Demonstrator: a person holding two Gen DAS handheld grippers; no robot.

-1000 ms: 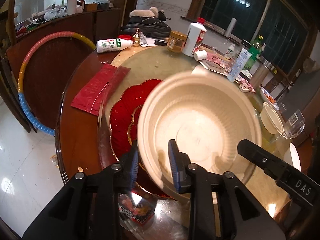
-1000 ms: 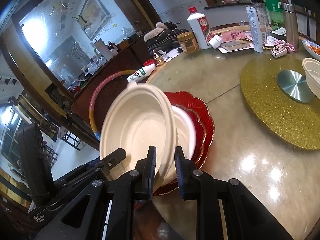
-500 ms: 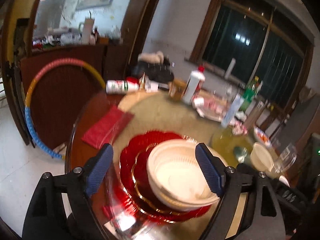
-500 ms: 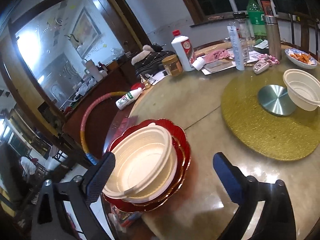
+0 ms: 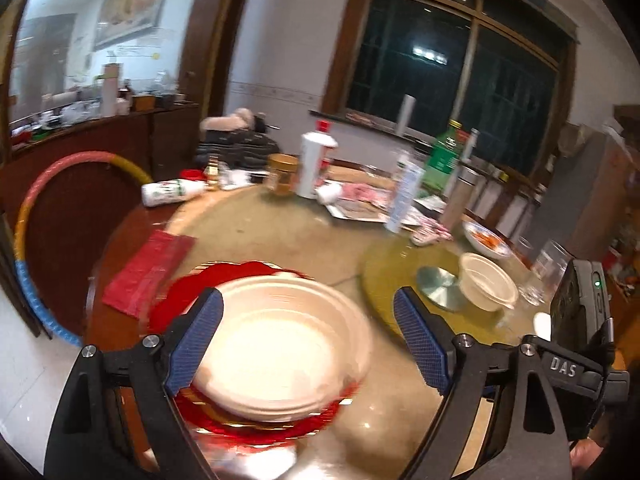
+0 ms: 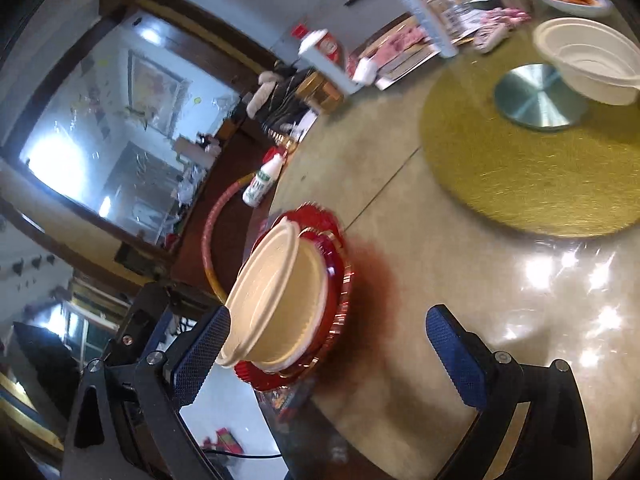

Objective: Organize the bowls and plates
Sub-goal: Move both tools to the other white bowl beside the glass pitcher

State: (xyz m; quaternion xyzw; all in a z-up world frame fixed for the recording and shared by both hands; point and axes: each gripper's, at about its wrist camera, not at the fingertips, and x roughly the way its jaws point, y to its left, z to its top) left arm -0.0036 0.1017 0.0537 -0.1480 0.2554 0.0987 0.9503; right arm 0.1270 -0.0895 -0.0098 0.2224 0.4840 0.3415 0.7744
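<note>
A cream bowl [image 5: 280, 344] sits stacked on red scalloped plates [image 5: 240, 272] near the table's front left edge. The stack also shows in the right wrist view, bowl [image 6: 280, 292] on red plates [image 6: 336, 280]. My left gripper [image 5: 308, 340] is open and empty, just above and behind the stack. My right gripper [image 6: 328, 356] is open and empty, to the right of the stack. A second cream bowl [image 5: 486, 284] stands on the gold turntable [image 5: 392, 264], also seen in the right wrist view [image 6: 588, 64].
Bottles, a jar, papers and a dish of food [image 5: 486, 238] crowd the table's far side. A red packet [image 5: 148, 264] lies left of the stack. A glass [image 5: 548, 268] stands at the right. A hoop [image 5: 24, 216] leans on a cabinet.
Both grippers let go of the cream bowl, opened wide and drew back from it. The bowl now rests on the red plates.
</note>
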